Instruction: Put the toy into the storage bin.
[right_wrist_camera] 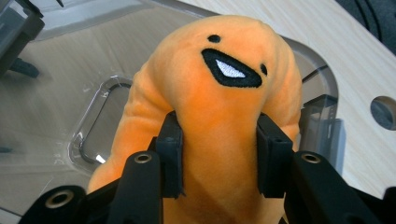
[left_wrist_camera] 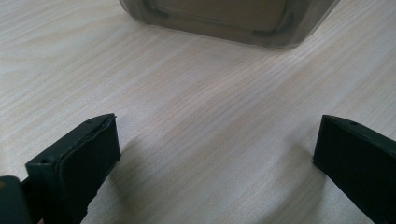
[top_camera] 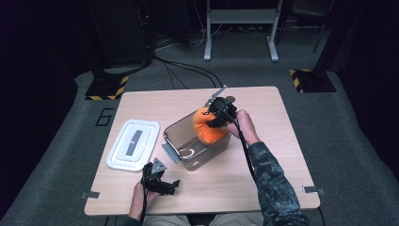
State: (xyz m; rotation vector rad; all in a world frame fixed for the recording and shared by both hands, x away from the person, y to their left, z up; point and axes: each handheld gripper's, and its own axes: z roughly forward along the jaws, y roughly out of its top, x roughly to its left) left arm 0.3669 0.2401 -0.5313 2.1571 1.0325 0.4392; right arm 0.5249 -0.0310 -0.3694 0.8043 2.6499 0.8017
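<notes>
While the light wooden table [top_camera: 263,155] is viewed from above, a white rectangular plastic lid with a grey centre strip [top_camera: 133,143] is seen lying flat at the left, just beside the smoky transparent plastic storage box [top_camera: 188,146]. Nearer the person, the left gripper [top_camera: 175,184] is rested low over bare tabletop in front of the box, well apart from the lid. In the left gripper view its jaws are spread wide with nothing between them; only wood grain and the box's lower wall [left_wrist_camera: 224,23] are seen ahead.

At the centre, the box is stood upright and uncovered, a grey latch projecting from its near-left end. An orange plush toy with a stitched black smiling mouth [top_camera: 207,127] is held over the box's right rim, partly inside the opening. The right gripper [top_camera: 217,117] is clamped on it from above. In the right gripper view the toy [right_wrist_camera: 219,116] is pinched between the two black pads [right_wrist_camera: 170,154], the fabric bulging around them, with the box's clear floor [right_wrist_camera: 60,107] seen beneath.
</notes>
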